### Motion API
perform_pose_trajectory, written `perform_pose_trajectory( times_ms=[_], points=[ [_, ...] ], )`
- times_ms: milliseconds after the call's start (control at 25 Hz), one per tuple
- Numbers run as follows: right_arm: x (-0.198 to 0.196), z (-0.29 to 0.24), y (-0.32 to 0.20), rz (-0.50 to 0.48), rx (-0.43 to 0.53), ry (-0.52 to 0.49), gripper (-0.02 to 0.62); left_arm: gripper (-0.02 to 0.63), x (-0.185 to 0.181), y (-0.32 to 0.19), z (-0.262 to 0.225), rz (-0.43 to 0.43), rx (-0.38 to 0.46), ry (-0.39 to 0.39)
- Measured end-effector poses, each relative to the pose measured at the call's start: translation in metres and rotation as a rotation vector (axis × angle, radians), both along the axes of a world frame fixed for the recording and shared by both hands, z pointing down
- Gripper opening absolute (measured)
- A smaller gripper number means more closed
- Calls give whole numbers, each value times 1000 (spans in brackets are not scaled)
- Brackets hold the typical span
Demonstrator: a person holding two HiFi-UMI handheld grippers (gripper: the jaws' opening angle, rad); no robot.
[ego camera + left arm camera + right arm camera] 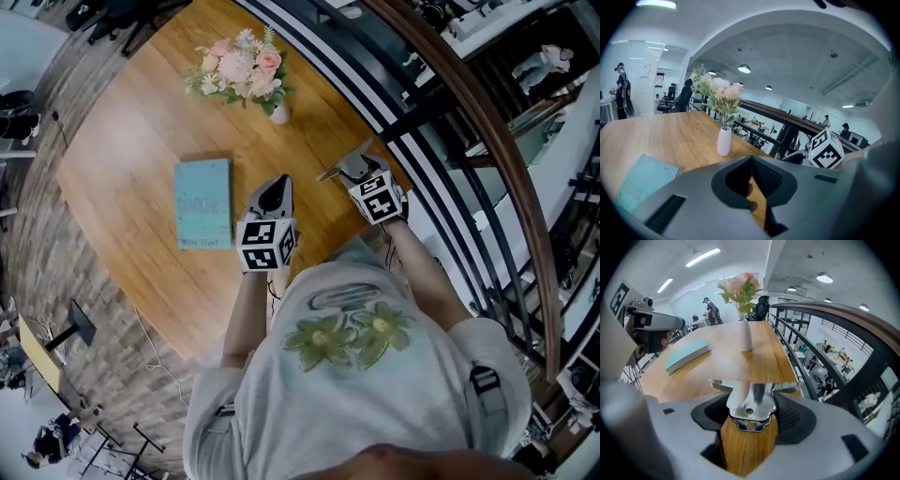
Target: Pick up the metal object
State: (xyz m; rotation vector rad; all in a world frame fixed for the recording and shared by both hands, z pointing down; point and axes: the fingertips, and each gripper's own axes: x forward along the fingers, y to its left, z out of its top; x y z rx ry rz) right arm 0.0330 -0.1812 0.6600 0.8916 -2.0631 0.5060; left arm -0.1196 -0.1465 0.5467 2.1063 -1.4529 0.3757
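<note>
Near the right edge of the wooden counter (131, 141), beside the railing, a shiny, flat silver metal object (749, 397) is clamped between the jaws of the right gripper (354, 169). The grasp appears made, so the lifting step is judged to be in hand, though it cannot be told whether the object is clear of the counter. A steady upward raise is called for, with the grip kept firm. The jaws of the left gripper (752, 159) are pressed together on nothing.
</note>
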Motion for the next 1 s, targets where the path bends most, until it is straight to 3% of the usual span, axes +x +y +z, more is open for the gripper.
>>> perform_pose_trajectory(
  times_ms=[640,1000],
  points=[
    [0,-46,0,-16,86,-26,292,14,-6,7,-9,-9,24,-8],
    [0,-89,2,-10,163,-92,292,14,-7,11,-14,-1,38,-19]
  ],
)
